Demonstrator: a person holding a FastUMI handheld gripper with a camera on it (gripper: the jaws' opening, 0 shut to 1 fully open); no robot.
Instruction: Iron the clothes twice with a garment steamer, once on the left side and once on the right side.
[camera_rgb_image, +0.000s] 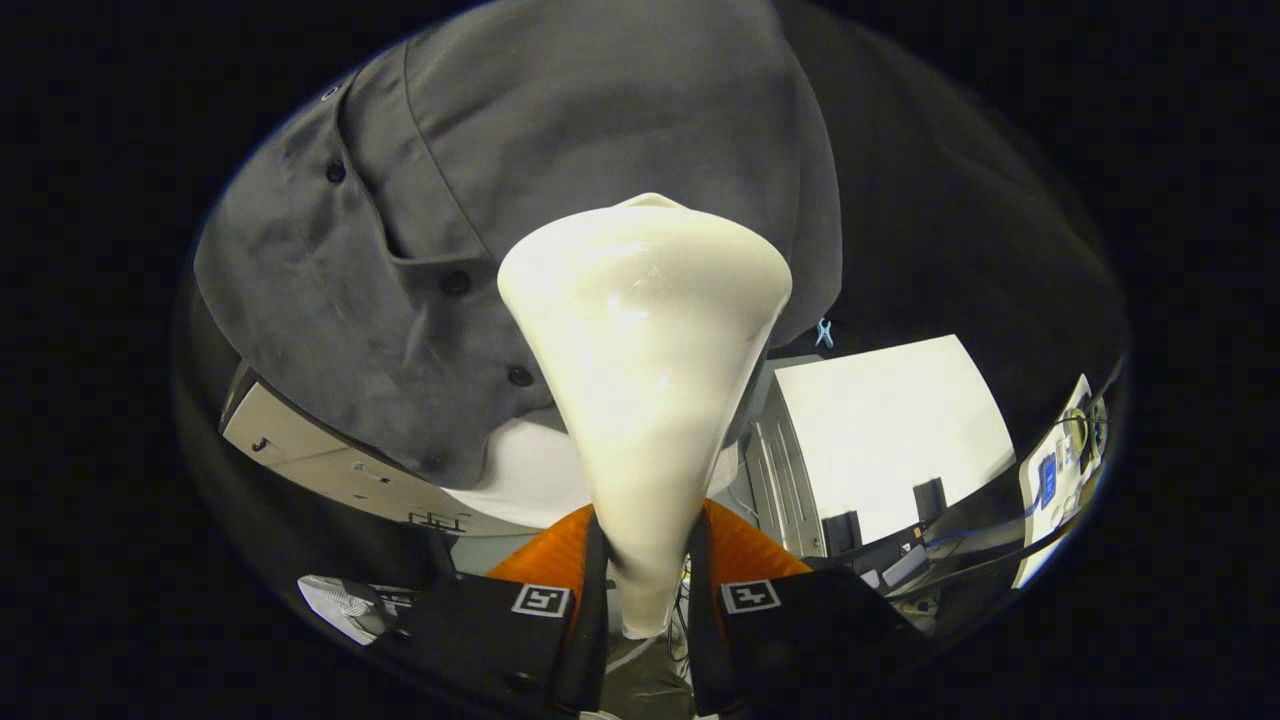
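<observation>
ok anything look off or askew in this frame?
Nothing stands out. The gripper is shut on the white garment steamer, whose wide head points at the grey button-up shirt just beyond. The shirt looks intact, buttons fastened down the placket.

One garment steamer (645, 380) is rising through the middle of the frame, its narrow handle sitting between the two fingers (590, 600) of the one gripper (645, 600), which are pressing on it from both sides. One grey shirt (420, 200) is hanging across the upper left, and four dark buttons (456, 283) are showing down its front. One white box (880, 430) is standing at the right. Two square markers (541, 600) are sitting on the gripper, one per finger.
</observation>
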